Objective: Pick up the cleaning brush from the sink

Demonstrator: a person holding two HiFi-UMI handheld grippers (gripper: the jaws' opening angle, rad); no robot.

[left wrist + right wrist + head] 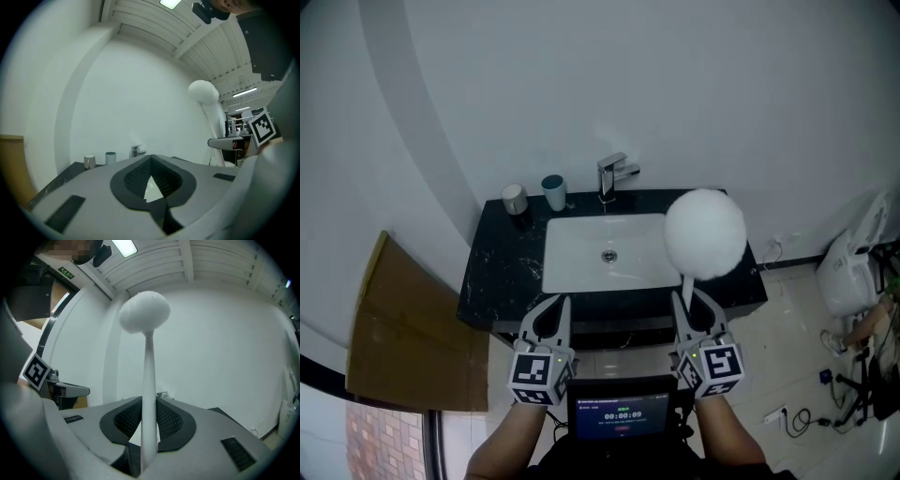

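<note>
The cleaning brush (705,232) has a round, fluffy white head on a thin white handle. It stands upright above the right part of the white sink (581,246). My right gripper (689,302) is shut on the handle's lower end, in front of the counter's edge. In the right gripper view the handle (149,394) rises from between the jaws of my right gripper (149,401) to the head (144,311). My left gripper (553,305) is level beside it, shut and holding nothing. The left gripper view shows its closed tips (151,158) and the brush head (203,91) off to the right.
The black marble counter (502,272) carries a chrome faucet (609,174) and two cups (515,198) (553,191) at the back left. A cardboard sheet (403,328) leans at the left. A white bag (848,267) and cables (806,412) are on the floor at the right.
</note>
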